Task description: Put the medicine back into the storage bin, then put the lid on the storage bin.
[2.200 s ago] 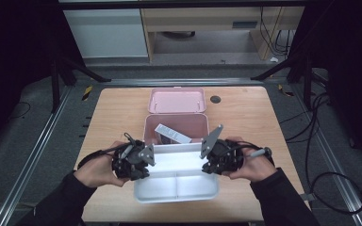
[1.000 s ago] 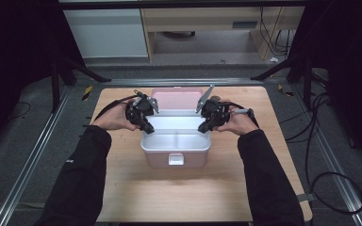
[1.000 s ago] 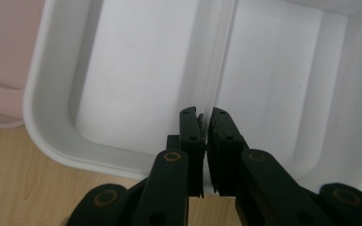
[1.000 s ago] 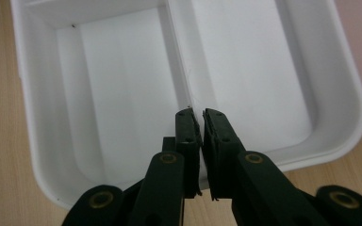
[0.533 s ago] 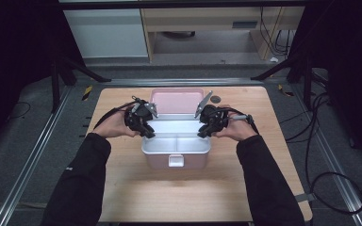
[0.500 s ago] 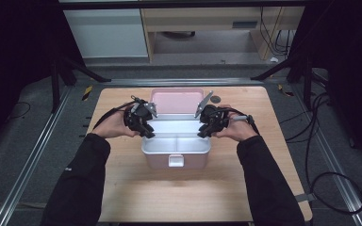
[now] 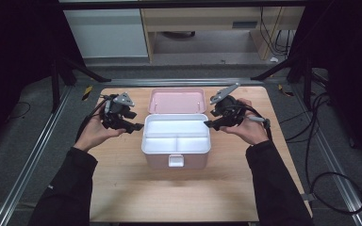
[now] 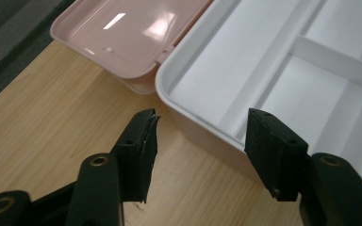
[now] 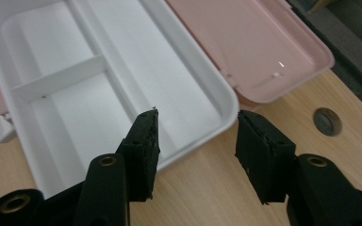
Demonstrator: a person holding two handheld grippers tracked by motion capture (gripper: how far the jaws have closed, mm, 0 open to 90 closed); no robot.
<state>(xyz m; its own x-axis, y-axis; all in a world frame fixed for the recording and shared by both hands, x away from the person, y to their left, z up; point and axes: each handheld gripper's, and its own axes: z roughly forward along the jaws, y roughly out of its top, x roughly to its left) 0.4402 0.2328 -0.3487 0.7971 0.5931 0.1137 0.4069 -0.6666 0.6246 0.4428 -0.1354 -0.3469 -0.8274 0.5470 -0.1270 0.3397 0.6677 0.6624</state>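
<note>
Both pairs of jaws had just been opening and stood apart with nothing between them. The left gripper point(image 7: 133, 127) hung just off the left rim of the white divided tray point(image 7: 176, 136), the right gripper point(image 7: 208, 125) just off its right rim. The tray sat in the pink box point(image 7: 165, 161) at mid-frame, the open lid point(image 7: 177, 100) lying flat behind it. Bare wooden table point(image 7: 169, 193) spread below. The sleeves point(image 7: 70, 188) were cut off at the bottom edge.

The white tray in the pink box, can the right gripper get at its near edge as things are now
Probably yes. The right gripper is open beside the white tray, its rim lies just ahead of the jaws, and nothing sits between them; the lid is folded back behind.
</note>
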